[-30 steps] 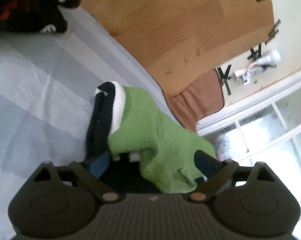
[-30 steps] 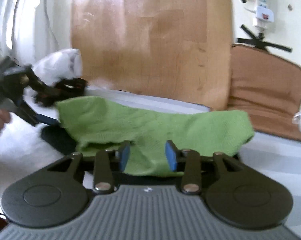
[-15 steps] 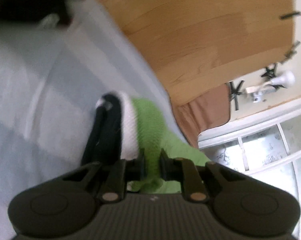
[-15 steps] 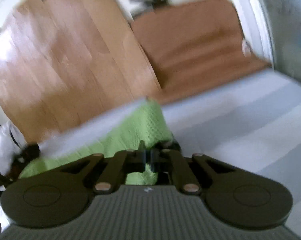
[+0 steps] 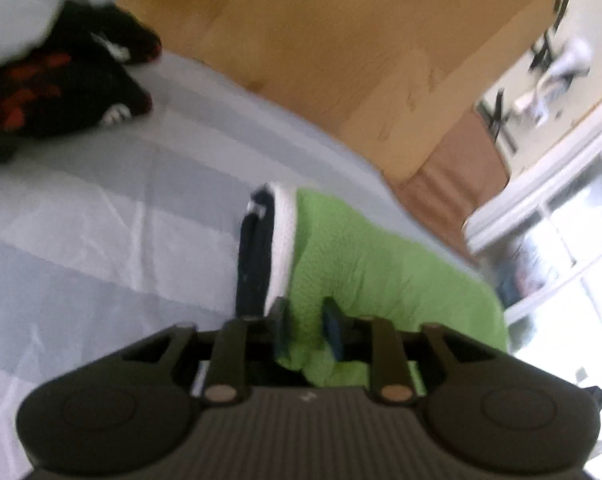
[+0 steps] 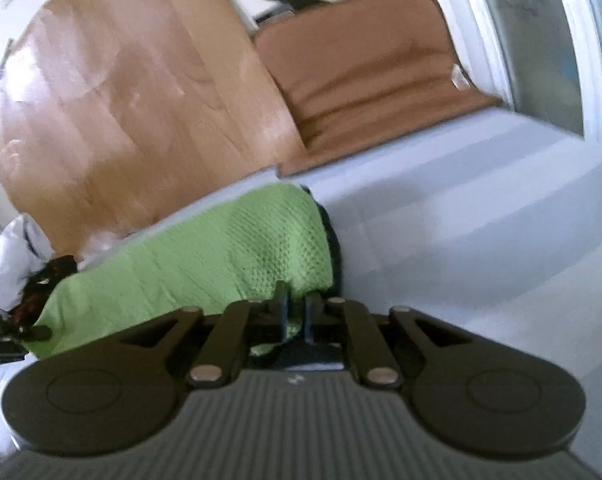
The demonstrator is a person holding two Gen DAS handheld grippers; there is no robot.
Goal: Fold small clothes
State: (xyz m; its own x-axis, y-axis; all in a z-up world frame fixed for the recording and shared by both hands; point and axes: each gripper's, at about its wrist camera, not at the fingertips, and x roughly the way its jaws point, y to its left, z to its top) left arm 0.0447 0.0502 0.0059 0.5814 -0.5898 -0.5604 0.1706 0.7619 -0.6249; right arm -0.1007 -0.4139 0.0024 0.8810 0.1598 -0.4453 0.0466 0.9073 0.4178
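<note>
Left wrist view first: the left gripper (image 5: pixel 307 320) has its blue-padded jaws narrowly parted with a fold of the green knit garment (image 5: pixel 365 256) bunched between them. The jaws have just been opening a bit after a tight pinch, and it's too blurry for me to say whether the pads are really pressing on the cloth. The garment is lying on the pale grey striped sheet (image 5: pixel 101 208), and along its left edge there's a white band (image 5: pixel 283 240) and a dark navy layer (image 5: pixel 255 256) peeking out from under the green. Way off at the top left sits a heap of black and red clothes (image 5: pixel 57 96), well apart from the green piece, with something white (image 5: pixel 41 4) draped over it. Behind the sheet stands a light wooden board (image 5: pixel 341 48), with a brown cushion (image 5: pixel 457 172) next to it.

Right wrist view: the right gripper (image 6: pixel 297 312) is at the other end of the same green knit garment (image 6: pixel 205 256), jaws nearly together with a bit of the green edge between them. They've just eased open slightly too, and it looks like the fabric is there, but I can't tell if they're actually squeezing it. The garment stretches away to the left across the sheet (image 6: pixel 481 216). At the far left edge you can just see the other gripper's dark frame (image 6: pixel 5 332). The board (image 6: pixel 133 100) and the cushion (image 6: pixel 373 68) are behind.
</note>
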